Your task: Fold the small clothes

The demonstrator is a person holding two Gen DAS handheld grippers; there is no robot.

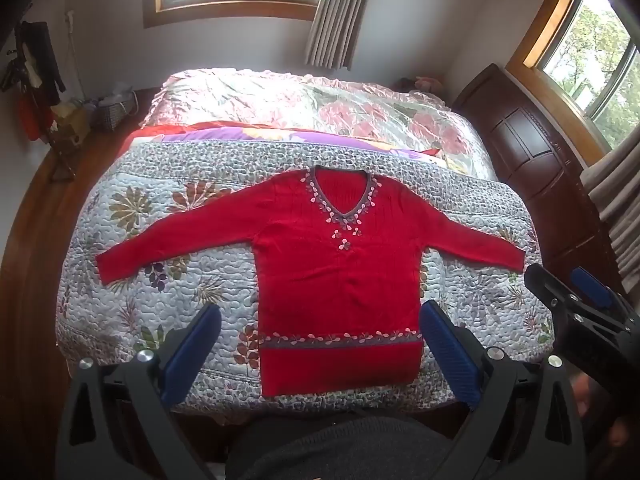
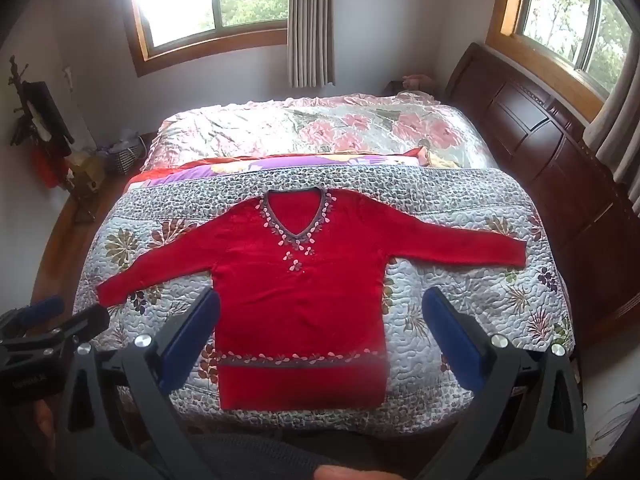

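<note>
Item: red sweater (image 1: 338, 276), long-sleeved, V-neck with petal trim, laid flat and face up on the quilt (image 1: 192, 216) at the near end of the bed (image 1: 304, 96); both sleeves spread out to either side, hem toward the near edge; nothing folded yet. Left gripper (image 1: 320, 344): held above the hem, jaws wide apart, gripping nothing. Right gripper (image 2: 320, 332): likewise above the lower body of the sweater, jaws wide apart, empty. Risks, as judged: pinching quilt together with knit; catching one layer only, leaving a skewed fold; hem near the quilt's edge, liable to slide off if dragged. Writing: faint lettering on the left gripper's body in the right view, unreadable; no brand or label legible elsewhere.
</note>
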